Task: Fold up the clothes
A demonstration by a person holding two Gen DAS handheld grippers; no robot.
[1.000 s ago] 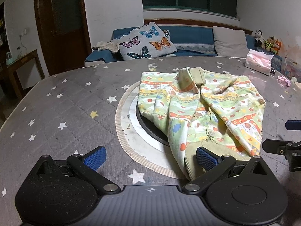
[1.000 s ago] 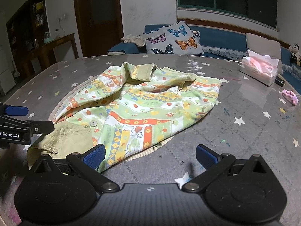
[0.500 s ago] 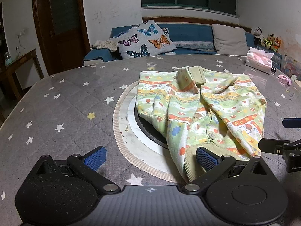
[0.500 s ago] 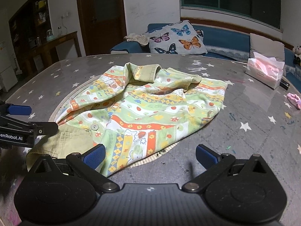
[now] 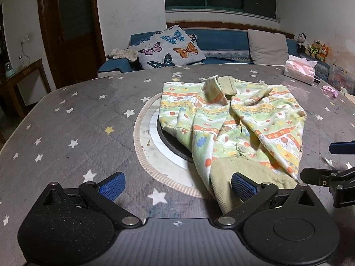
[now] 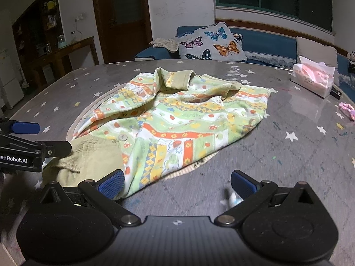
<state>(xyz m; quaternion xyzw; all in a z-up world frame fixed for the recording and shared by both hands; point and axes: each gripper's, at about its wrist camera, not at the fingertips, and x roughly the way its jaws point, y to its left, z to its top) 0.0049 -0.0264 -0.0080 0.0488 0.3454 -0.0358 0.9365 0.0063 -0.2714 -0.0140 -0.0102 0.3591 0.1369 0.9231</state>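
A small child's jacket (image 5: pixel 239 119), green with orange and yellow printed bands and an olive corduroy collar and cuff, lies crumpled on the star-print table; it also shows in the right wrist view (image 6: pixel 182 119). My left gripper (image 5: pixel 177 185) is open just in front of its near olive collar, the right blue fingertip (image 5: pixel 243 185) at the cloth's edge. My right gripper (image 6: pixel 177 184) is open and empty at the jacket's near hem, its left fingertip (image 6: pixel 112 185) by the olive part. Each gripper shows at the side of the other's view.
The jacket partly covers a round inset plate (image 5: pixel 155 137) in the table's middle. A pink tissue box (image 6: pixel 312 79) and a small pink thing (image 6: pixel 347 110) lie at the far right. A sofa with a butterfly cushion (image 5: pixel 170 48) stands behind the table.
Both grippers have drifted slightly closer over the jacket's near edge; the view has shifted a little. The jacket has not moved and both jaws stay open.
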